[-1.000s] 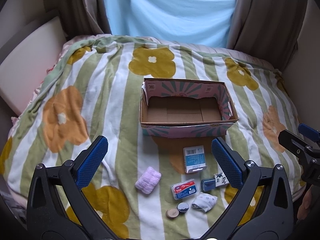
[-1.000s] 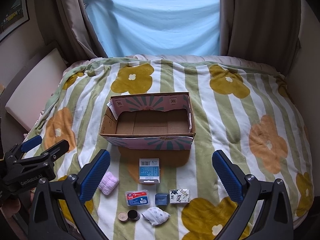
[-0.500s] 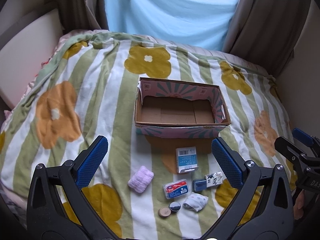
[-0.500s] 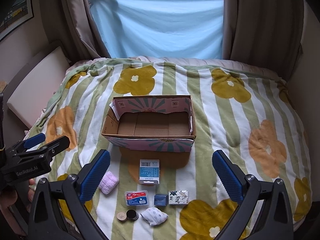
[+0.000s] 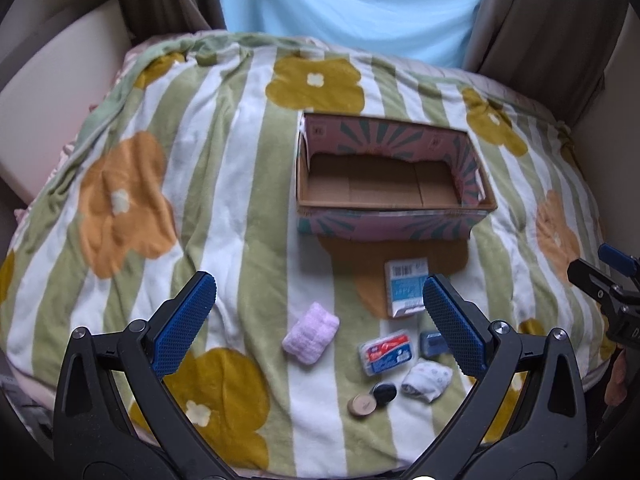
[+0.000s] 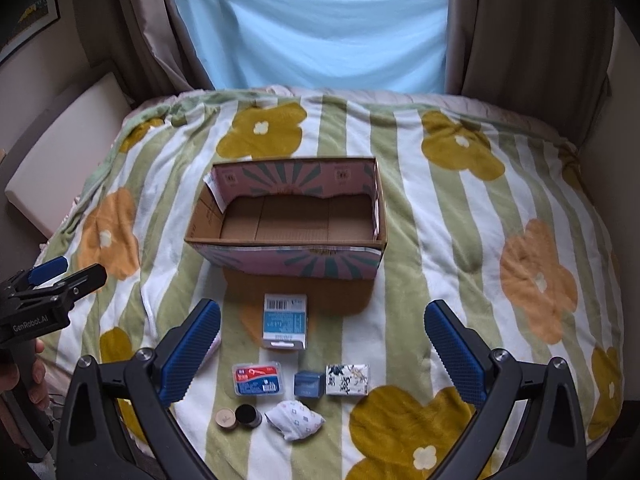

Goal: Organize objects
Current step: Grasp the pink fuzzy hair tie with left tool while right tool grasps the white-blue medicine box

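Note:
An empty cardboard box (image 6: 288, 220) (image 5: 384, 184) with pink patterned sides stands on the striped flower blanket. In front of it lie a blue-white carton (image 6: 285, 320) (image 5: 405, 286), a red-blue plastic case (image 6: 258, 378) (image 5: 385, 352), a small dark blue box (image 6: 309, 383), a floral white box (image 6: 347, 378), a folded white cloth (image 6: 295, 418) (image 5: 426, 380), a wooden disc (image 6: 226, 418) and a black disc (image 6: 247, 415). A pink folded cloth (image 5: 311, 332) lies to the left. My left gripper (image 5: 318, 324) is open above the pink cloth. My right gripper (image 6: 322, 344) is open above the small items.
The bed blanket (image 6: 460, 240) fills the view, with a cream cushion (image 6: 60, 152) on the left, curtains (image 6: 532, 24) and a blue sheet (image 6: 312, 24) behind. The other gripper shows at the left edge of the right wrist view (image 6: 52, 292) and at the right edge of the left wrist view (image 5: 608, 284).
Both grippers have moved lower and closer to the small items; the objects appear larger. Both stay open. No object has moved.

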A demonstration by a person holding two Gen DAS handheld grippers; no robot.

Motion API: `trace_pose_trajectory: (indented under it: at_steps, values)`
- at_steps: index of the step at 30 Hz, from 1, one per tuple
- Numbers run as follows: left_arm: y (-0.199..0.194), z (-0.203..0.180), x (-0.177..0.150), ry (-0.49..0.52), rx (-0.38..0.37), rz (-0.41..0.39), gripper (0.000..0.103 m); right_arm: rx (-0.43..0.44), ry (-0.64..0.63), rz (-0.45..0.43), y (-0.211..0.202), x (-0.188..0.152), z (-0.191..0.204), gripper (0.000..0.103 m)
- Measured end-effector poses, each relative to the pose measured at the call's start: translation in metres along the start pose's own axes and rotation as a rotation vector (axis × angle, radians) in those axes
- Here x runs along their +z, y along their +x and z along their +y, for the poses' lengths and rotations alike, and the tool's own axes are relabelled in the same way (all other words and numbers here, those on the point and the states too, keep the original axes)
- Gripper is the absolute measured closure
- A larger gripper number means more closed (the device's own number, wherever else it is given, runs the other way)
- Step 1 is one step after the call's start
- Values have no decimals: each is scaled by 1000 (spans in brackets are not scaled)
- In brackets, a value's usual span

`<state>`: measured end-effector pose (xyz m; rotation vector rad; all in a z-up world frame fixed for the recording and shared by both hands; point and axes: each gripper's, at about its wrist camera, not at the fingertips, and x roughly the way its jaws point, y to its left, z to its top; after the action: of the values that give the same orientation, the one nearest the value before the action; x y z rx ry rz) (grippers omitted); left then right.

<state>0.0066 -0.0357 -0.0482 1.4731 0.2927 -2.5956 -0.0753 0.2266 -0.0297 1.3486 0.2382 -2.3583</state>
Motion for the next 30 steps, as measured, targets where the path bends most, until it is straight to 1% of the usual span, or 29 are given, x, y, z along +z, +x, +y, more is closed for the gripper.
trace_pose_trajectory:
  at_steps: [6, 11, 17, 20, 22, 27, 29, 30]
  values:
    - [44, 2, -32, 38, -3, 63, 0, 24, -10, 91, 47, -18, 3, 1]
    - [87, -1, -56, 91, 3, 103, 0, 29, -23, 140, 94, -29, 11, 1]
    - [145, 7, -85, 104, -3, 155, 3, 38, -46, 194, 156, -45, 25, 1]
    - [172, 7, -101, 119, -2, 178, 6, 46, -47, 211, 182, -50, 31, 1]
    - [186, 6, -110, 133, 2, 191, 11, 39, -52, 216, 196, -52, 35, 1]
    - [206, 3, -125, 157, 23, 178, 12, 40, -42, 219, 222, -55, 40, 2]
    - [211, 2, -129, 174, 34, 168, 20, 33, -43, 224, 230, -56, 42, 5]
    - [212, 1, -129, 183, 40, 168, 28, 29, -46, 228, 233, -56, 43, 6]
